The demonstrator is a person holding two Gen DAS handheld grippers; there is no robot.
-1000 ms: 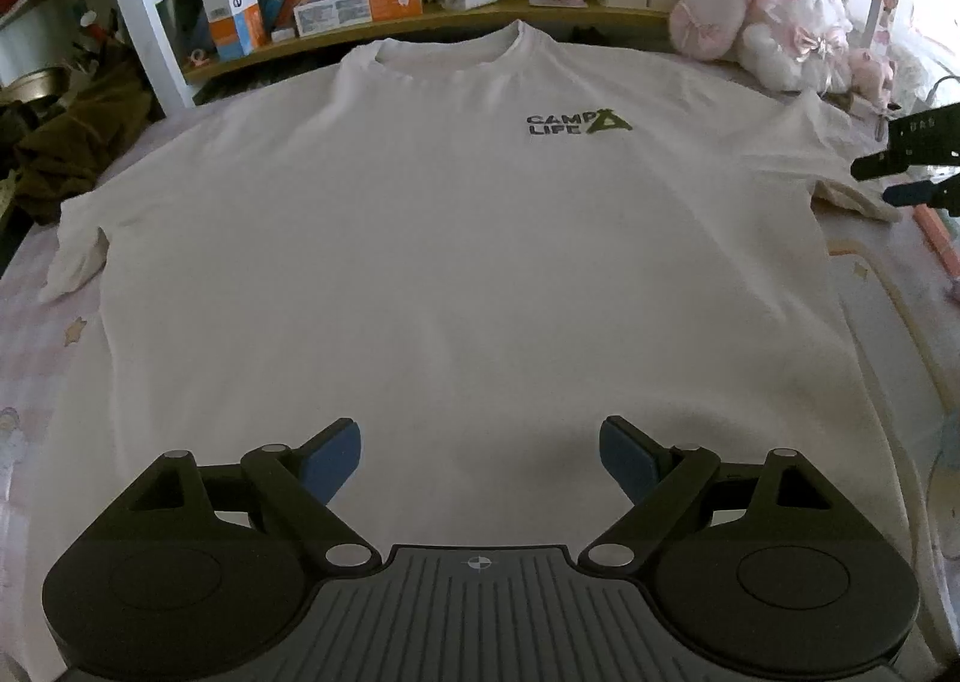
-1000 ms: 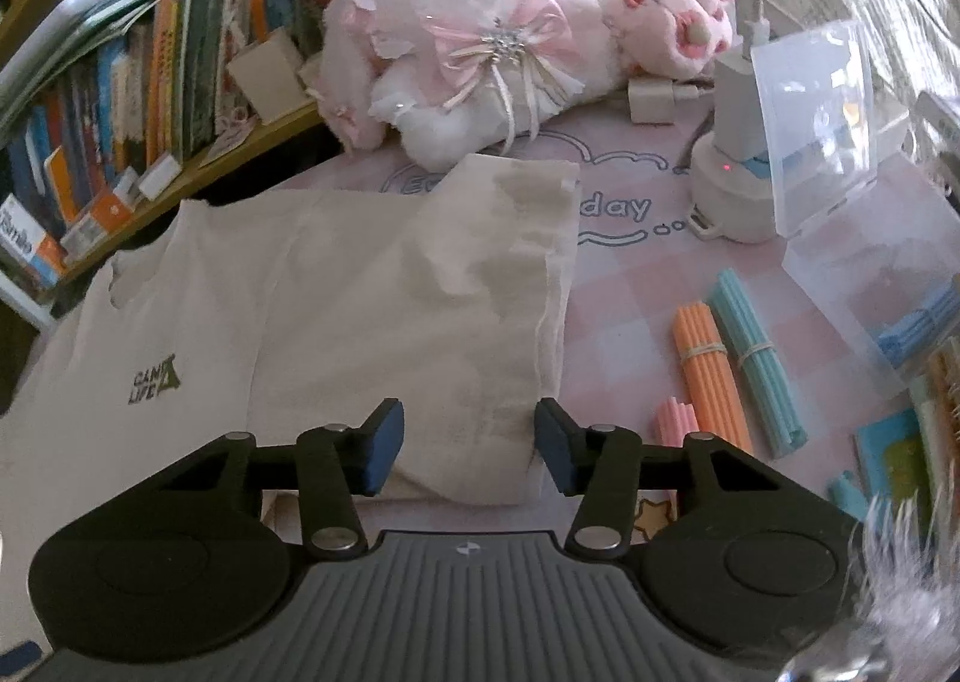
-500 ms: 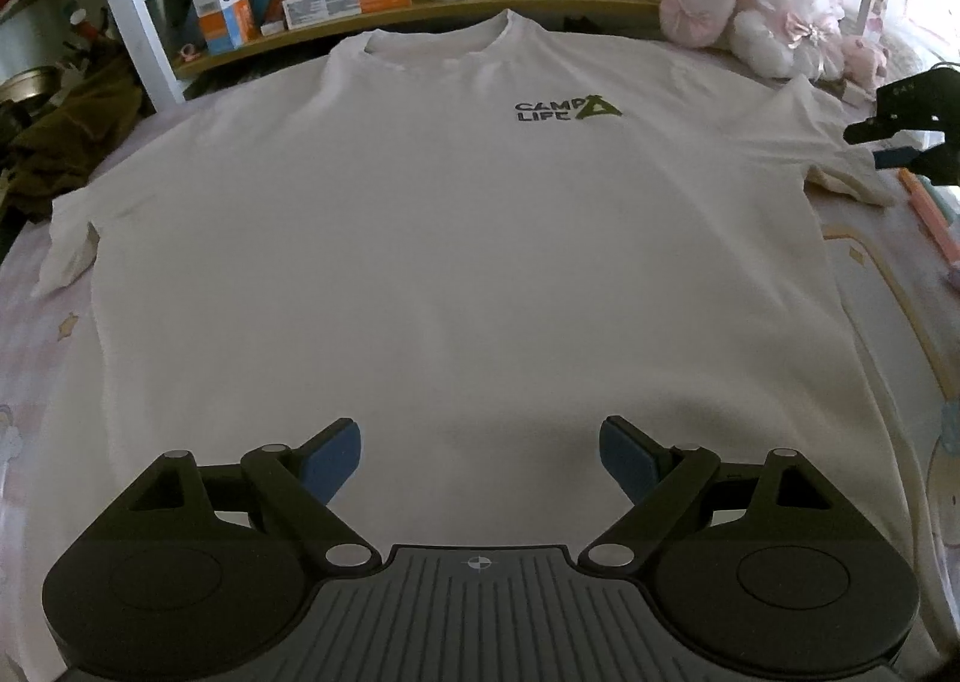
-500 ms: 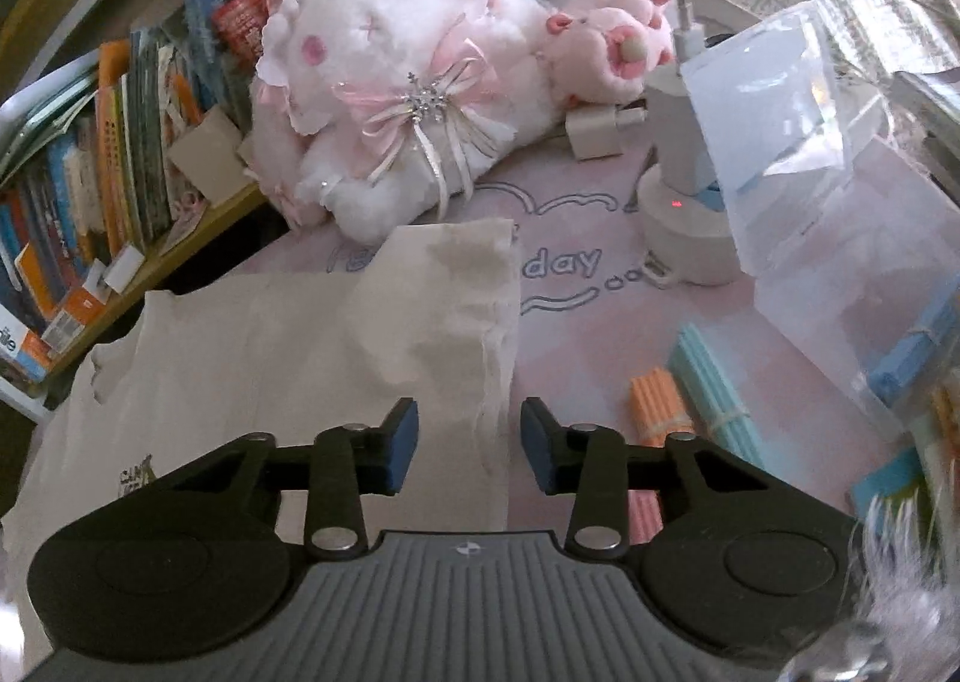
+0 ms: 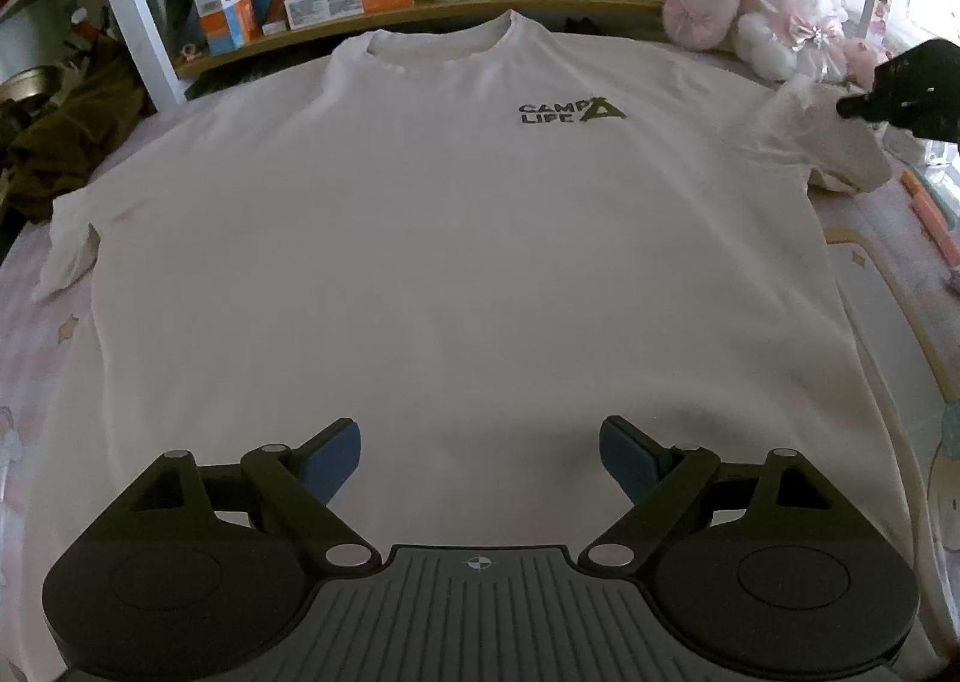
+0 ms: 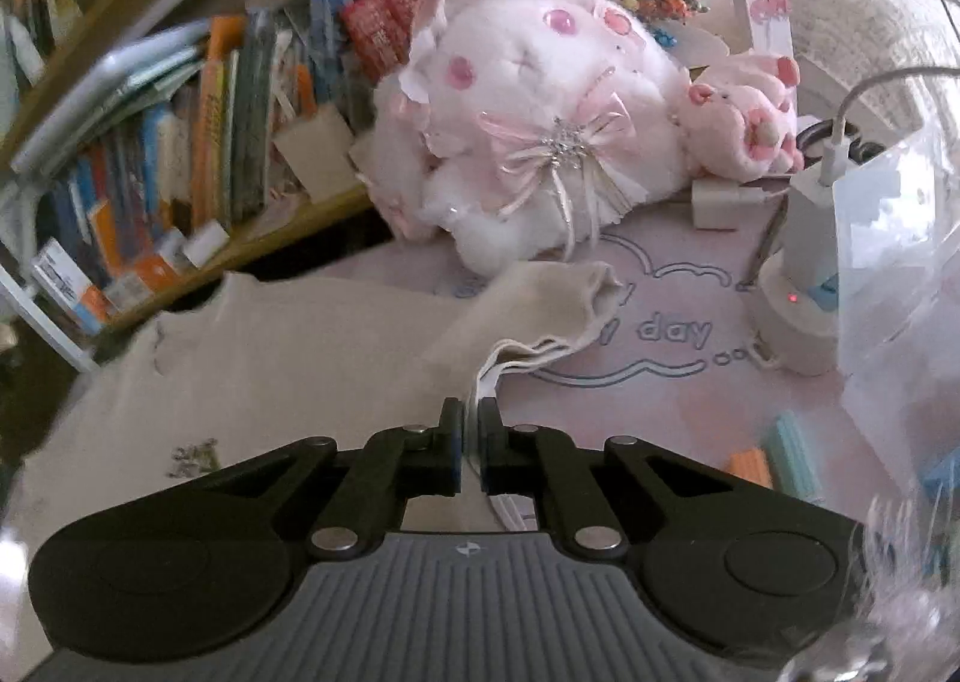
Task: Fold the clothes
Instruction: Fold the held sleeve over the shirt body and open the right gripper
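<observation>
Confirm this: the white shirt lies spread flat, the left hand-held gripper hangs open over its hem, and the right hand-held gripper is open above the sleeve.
One part is wrong. The right hand-held gripper is not open: the right wrist view shows its jaws shut on the sleeve edge. The rest holds: the white shirt lies spread flat and the left hand-held gripper hangs open over its hem.

White T-shirt point(image 5: 456, 238) flat, face-up

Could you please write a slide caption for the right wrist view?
Right claw shut on the sleeve hem of a white T-shirt, plush toy behind.
</observation>
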